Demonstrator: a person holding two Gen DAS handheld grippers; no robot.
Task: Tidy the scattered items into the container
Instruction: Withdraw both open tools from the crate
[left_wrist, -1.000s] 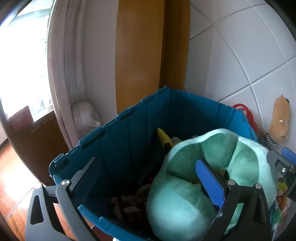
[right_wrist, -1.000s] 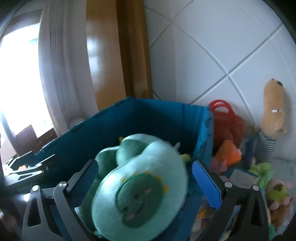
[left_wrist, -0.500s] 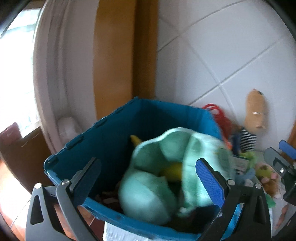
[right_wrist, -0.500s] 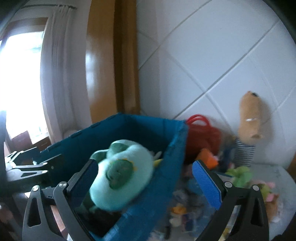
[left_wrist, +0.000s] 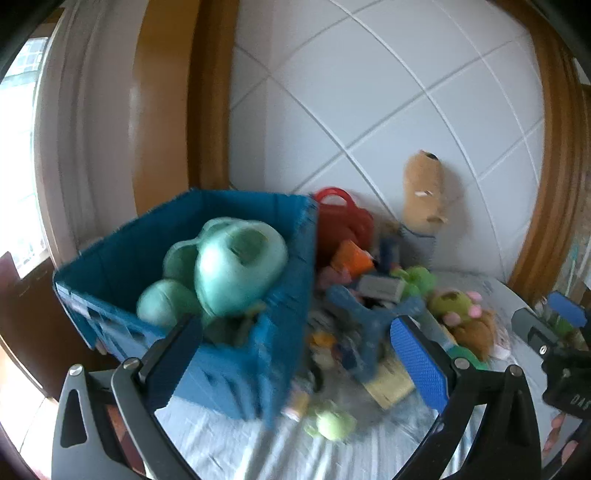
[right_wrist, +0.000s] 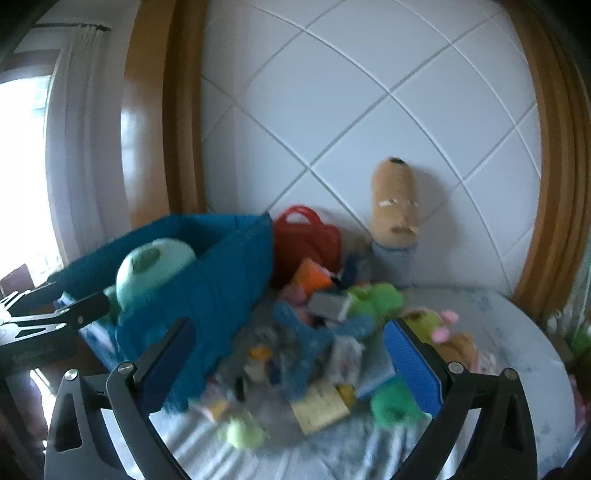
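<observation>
A blue crate (left_wrist: 122, 254) (right_wrist: 221, 266) stands at the left on a round table with a pale cloth (right_wrist: 498, 317). A mint green plush (left_wrist: 229, 266) (right_wrist: 155, 266) lies on top of the crate's contents. Several scattered toys lie right of the crate: a blue bone-shaped toy (left_wrist: 369, 321) (right_wrist: 306, 339), a green plush (right_wrist: 373, 299), a yellow card (right_wrist: 321, 406) and a small green plush (left_wrist: 332, 424). My left gripper (left_wrist: 299, 358) is open and empty, back from the crate. My right gripper (right_wrist: 291, 362) is open and empty above the toy pile.
A tan plush (left_wrist: 424, 195) (right_wrist: 395, 203) leans upright on the tiled wall. A red basket (left_wrist: 340, 221) (right_wrist: 303, 236) sits behind the crate. A wooden frame stands at the right. A curtain and window are at the left.
Both grippers have pulled back and swung right, away from the crate. The mint green plush, earlier between the fingers, now rests in the crate. The toy pile has come into view.
</observation>
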